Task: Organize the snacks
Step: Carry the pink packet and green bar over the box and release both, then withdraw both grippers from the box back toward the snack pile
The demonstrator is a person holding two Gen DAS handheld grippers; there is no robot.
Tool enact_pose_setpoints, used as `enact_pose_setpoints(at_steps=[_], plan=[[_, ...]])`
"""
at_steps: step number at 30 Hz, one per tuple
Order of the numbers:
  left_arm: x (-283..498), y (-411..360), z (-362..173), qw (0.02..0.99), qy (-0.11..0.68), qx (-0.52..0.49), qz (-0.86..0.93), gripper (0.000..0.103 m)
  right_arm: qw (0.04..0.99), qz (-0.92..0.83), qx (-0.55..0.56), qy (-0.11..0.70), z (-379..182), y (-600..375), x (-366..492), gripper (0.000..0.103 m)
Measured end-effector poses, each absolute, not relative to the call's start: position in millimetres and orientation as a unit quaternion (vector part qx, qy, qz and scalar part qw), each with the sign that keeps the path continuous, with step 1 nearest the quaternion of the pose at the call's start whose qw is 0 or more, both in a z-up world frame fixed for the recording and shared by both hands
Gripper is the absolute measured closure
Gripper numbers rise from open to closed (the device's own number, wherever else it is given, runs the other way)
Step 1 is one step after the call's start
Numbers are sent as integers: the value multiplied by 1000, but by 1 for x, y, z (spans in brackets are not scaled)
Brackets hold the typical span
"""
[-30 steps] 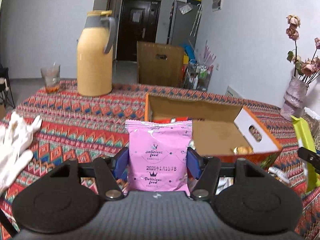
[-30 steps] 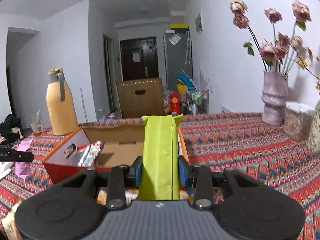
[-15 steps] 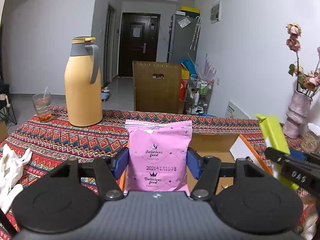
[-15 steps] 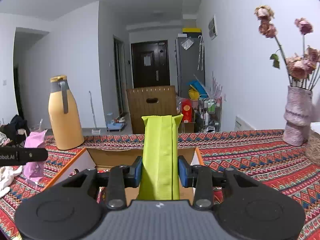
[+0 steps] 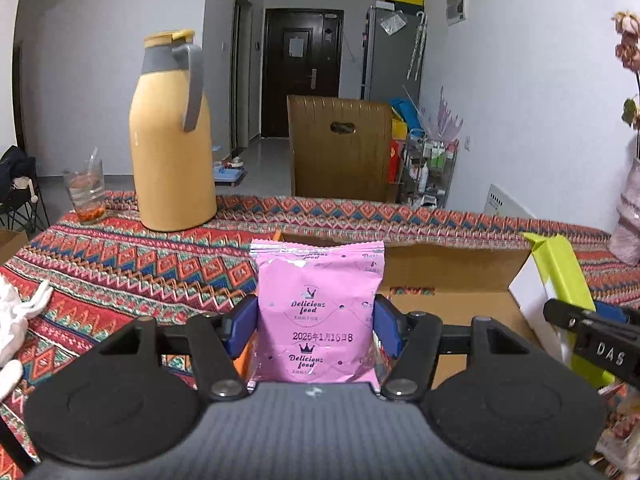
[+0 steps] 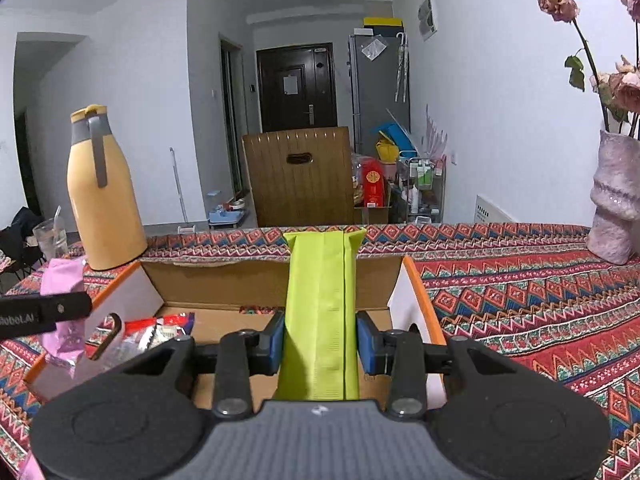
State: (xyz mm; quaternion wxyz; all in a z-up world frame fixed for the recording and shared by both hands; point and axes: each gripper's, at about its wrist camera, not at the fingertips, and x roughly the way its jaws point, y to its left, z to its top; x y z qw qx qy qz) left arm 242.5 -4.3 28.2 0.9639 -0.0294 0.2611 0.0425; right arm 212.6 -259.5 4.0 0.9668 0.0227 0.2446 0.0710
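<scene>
My left gripper (image 5: 316, 328) is shut on a pink snack bag (image 5: 318, 312) held upright, just over the near left corner of an open cardboard box (image 5: 452, 268). My right gripper (image 6: 320, 342) is shut on a long lime-green snack packet (image 6: 320, 316), standing upright above the same box (image 6: 224, 280). In the right wrist view the pink bag (image 6: 62, 280) and the left gripper's finger (image 6: 44, 312) show at the left; red and silver snack packets (image 6: 156, 330) lie inside the box. In the left wrist view the green packet (image 5: 564, 272) and the right gripper's finger (image 5: 592, 340) appear at the right.
A yellow thermos jug (image 5: 172, 136) and a glass with a straw (image 5: 86, 194) stand at the far left of the patterned tablecloth (image 5: 120, 264). White cloth (image 5: 16, 320) lies at the near left. A vase of dried flowers (image 6: 616, 204) stands at the far right. A brown chair (image 6: 298, 178) is behind the table.
Both grippers have travelled forward over the table with their packets still held; the box now lies directly below and ahead of each, and the two grippers have drawn closer together.
</scene>
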Motion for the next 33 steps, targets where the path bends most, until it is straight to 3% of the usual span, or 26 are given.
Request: enact_pose_setpoints(at_steps=[11,13,15,17,18,20,22,33], plan=[[243,-2,17,961,274,-29,34,40,957,77,19,278,-13,-256,225,65],[240,-2,19,963,267,-28,32,29,957,80,20,278,-13,-255,224,66],[236,-2,21,966,255,-32,32,19,958,81,23,275,-12,-256,222,61],[232,-2,25,968,246,-33,31,13,959,83,26,269,-10,-258,218,39],[230,-1,26,969,243,-36,29,1,960,82,26,266,-9,-257,216,33],[225,0,29,971,232,-41,39,0,963,83,30,256,-6,-260,210,12],[222,1,32,972,227,-44,35,0,966,81,37,244,-3,-263,206,2],[215,0,36,973,222,-46,38,0,974,61,56,211,7,-274,195,0]])
